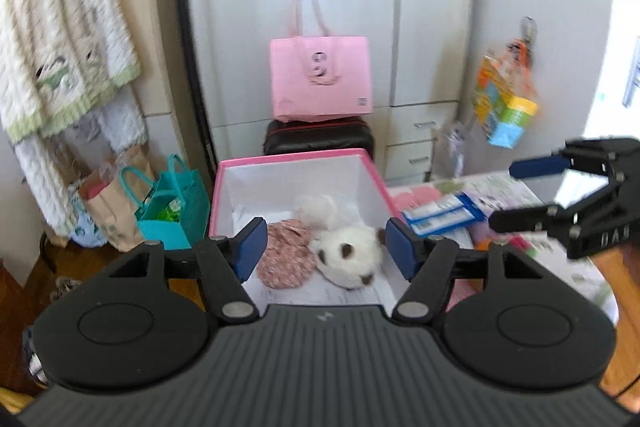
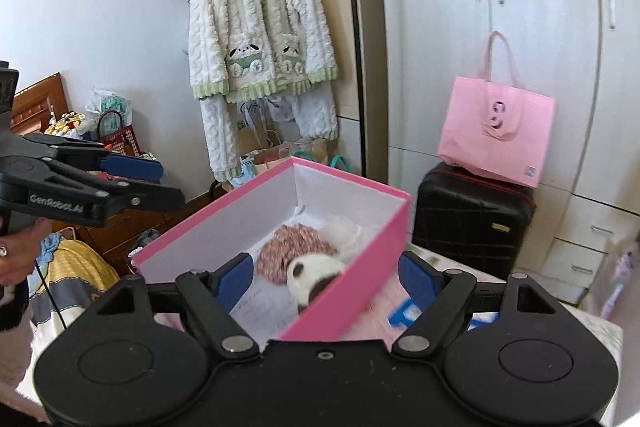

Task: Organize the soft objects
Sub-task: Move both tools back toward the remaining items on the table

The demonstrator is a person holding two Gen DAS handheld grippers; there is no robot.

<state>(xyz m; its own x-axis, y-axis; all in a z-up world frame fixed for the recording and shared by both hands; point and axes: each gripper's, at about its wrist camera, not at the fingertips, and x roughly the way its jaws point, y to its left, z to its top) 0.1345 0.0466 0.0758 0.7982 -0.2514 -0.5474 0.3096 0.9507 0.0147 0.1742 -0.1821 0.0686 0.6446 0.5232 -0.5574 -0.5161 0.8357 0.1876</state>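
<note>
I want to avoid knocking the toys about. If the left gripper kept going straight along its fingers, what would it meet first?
Probably the white plush toy lying in the pink box, between the open left gripper's jaws; depth is unclear.

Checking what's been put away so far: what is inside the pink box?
Inside the pink box lie a white plush panda, a pink floral fabric piece and something white and fluffy behind them. Anything beneath these is covered.

Bright daylight, motion blur, curved fisheye edges.
</note>
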